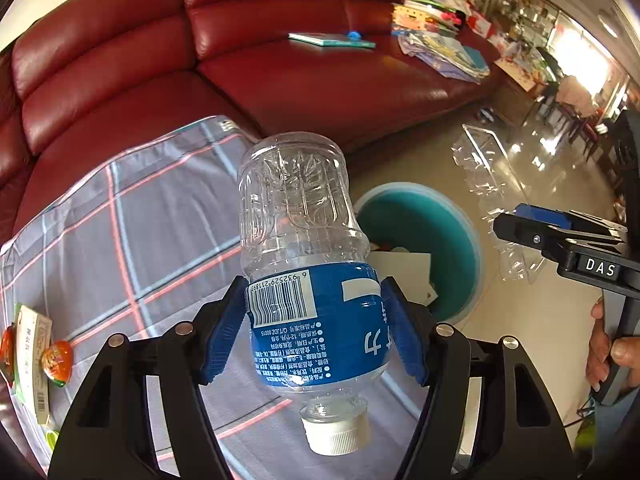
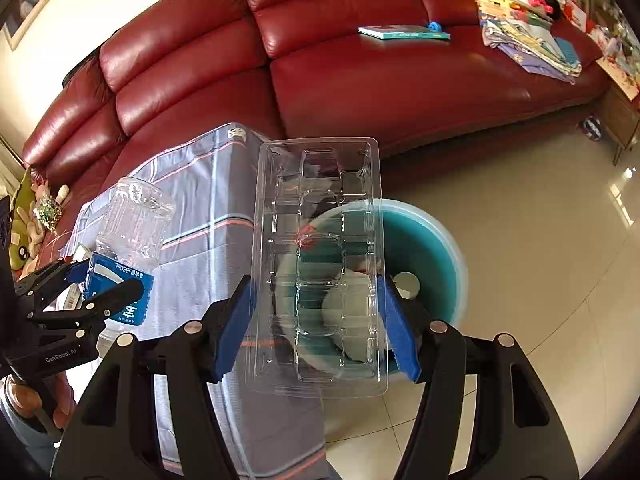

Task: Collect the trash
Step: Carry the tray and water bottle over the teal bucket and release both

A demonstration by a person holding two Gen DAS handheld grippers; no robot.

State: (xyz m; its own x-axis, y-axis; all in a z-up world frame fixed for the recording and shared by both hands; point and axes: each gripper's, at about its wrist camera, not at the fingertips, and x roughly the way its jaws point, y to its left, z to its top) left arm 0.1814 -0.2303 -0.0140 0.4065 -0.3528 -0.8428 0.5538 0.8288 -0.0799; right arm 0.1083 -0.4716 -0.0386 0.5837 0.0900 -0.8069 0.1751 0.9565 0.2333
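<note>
Left jaws clamp bottle (image 1: 308,280), cap toward camera, base away.

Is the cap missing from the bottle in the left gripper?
No, the bottle held by the left gripper has its white cap on, pointing toward the camera.

Left gripper (image 1: 316,320) and right gripper (image 2: 316,324) are each raised, jaws clamped on a held item.
</note>
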